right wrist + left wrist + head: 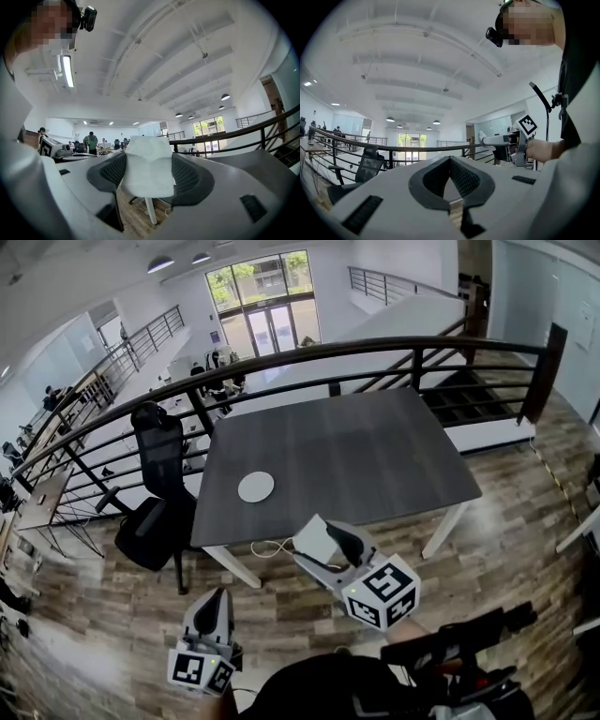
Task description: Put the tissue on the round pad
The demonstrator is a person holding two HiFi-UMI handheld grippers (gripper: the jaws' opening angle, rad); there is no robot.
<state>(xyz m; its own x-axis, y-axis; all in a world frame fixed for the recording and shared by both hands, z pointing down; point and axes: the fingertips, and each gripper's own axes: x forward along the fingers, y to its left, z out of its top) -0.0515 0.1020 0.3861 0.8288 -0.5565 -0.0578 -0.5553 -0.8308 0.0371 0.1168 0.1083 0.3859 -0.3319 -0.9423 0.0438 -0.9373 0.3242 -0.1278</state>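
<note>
The tissue (149, 165) is white paper, matt and softly creased. The round pad (256, 487) is smooth, matt white. The tabletop (375, 456) shows dark grey wood grain, matt. The floor (511, 540) is wood plank.

The round pad (256, 487) lies on the table (375, 446), near its front left corner. An office chair (157, 486) stands left of the table, and a railing (394, 345) runs behind both. The right gripper (323, 542), with the tissue (312, 542) between its fingers, is just before the table's front edge, right of the pad. The left gripper (215, 604) is nearer the person, over the floor (506, 549).
</note>
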